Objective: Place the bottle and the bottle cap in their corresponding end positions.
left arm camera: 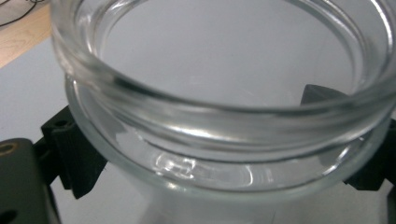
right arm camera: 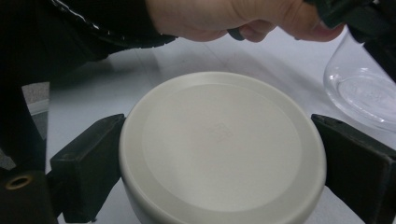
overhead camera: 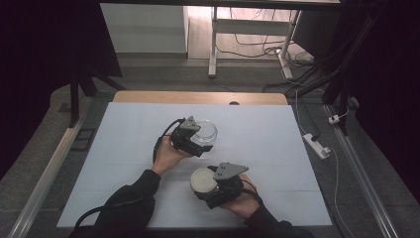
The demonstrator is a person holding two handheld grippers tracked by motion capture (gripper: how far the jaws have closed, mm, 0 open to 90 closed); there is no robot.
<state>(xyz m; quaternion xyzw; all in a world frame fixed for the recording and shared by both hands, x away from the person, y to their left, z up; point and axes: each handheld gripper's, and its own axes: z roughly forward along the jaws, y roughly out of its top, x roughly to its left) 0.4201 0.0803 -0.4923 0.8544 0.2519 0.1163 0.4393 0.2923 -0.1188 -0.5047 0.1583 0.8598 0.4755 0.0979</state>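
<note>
Near the centre of the high view, a white table (overhead camera: pixel 124 148) carries two gripped things. The left gripper (overhead camera: pixel 200 144) has its jaws spread wide around a clear glass jar (overhead camera: pixel 205 130), pressed against its sides just below the rim. Lower and right of centre, the right gripper (overhead camera: pixel 205 191) clamps a cream round lid (overhead camera: pixel 202 180) between its jaws. A power strip (overhead camera: pixel 317 145) lies on the floor at right.
</note>
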